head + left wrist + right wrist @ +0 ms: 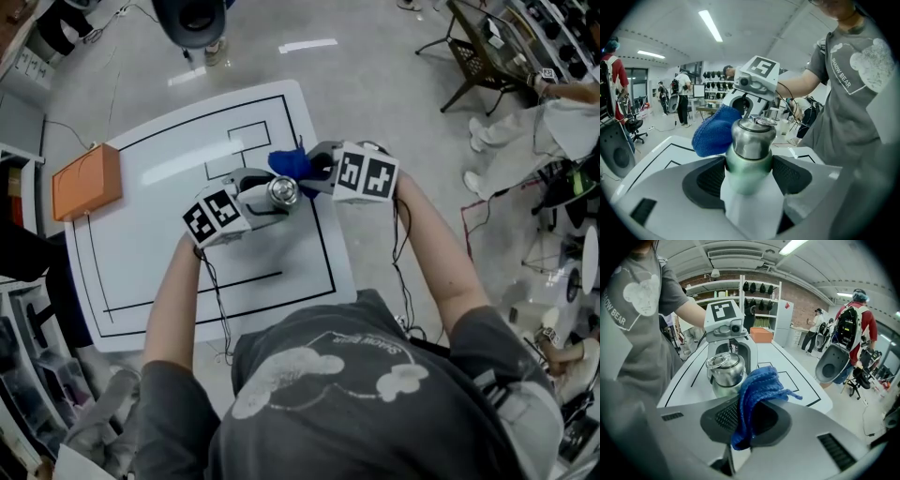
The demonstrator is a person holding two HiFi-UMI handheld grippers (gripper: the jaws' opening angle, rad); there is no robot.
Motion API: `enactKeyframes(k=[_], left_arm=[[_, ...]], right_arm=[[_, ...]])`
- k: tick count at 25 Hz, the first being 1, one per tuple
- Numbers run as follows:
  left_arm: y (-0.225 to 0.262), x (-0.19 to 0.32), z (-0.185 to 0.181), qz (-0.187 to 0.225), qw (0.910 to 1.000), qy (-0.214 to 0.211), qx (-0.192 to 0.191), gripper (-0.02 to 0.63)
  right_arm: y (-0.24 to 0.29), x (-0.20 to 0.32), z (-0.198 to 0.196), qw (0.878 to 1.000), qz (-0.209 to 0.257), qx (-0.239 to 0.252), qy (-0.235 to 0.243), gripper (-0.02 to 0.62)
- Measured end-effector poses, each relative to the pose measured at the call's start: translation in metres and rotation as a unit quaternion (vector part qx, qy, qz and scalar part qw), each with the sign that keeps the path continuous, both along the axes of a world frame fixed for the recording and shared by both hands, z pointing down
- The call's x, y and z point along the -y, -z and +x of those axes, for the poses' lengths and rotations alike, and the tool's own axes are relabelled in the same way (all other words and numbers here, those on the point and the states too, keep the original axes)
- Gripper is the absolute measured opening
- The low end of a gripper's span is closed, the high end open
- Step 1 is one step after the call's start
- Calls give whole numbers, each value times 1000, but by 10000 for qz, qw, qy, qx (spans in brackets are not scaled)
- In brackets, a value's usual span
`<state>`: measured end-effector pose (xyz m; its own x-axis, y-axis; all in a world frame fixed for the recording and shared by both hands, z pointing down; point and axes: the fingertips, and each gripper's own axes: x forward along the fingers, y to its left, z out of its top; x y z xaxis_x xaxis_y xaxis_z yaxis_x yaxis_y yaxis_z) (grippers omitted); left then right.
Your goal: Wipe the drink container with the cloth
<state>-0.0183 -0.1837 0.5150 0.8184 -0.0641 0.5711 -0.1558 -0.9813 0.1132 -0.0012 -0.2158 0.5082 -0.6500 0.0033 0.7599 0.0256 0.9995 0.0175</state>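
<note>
A steel drink container (751,154) with a pale green body and a ringed lid is clamped between the jaws of my left gripper (749,176), held above the white table. In the head view the container (282,191) sits at the middle, my left gripper (255,197) to its left. My right gripper (747,420) is shut on a blue cloth (757,392), which bunches out past the jaws. The cloth (715,130) lies against the container's upper side, by its lid. In the head view the cloth (290,162) shows just beyond the container, in front of my right gripper (319,173).
A white table (159,234) with black outlines lies below both grippers. An orange box (86,181) sits at its left edge. A person (851,333) with a backpack and other people stand around the room; chairs and shelves line the sides.
</note>
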Motion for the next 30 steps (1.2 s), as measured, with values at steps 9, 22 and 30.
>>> enactKeyframes(k=[9, 22, 30], left_arm=[[-1, 1, -2, -83, 9987, 444, -252, 314], [-3, -3, -13, -95, 9788, 2002, -430, 314], [-1, -17, -22, -205, 9179, 3871, -855, 314]], right_arm=[[-39, -2, 6, 9992, -303, -275, -5, 40], [-50, -3, 12, 9968, -64, -268, -744, 43], [-37, -5, 38, 9788, 181, 123, -2038, 43]])
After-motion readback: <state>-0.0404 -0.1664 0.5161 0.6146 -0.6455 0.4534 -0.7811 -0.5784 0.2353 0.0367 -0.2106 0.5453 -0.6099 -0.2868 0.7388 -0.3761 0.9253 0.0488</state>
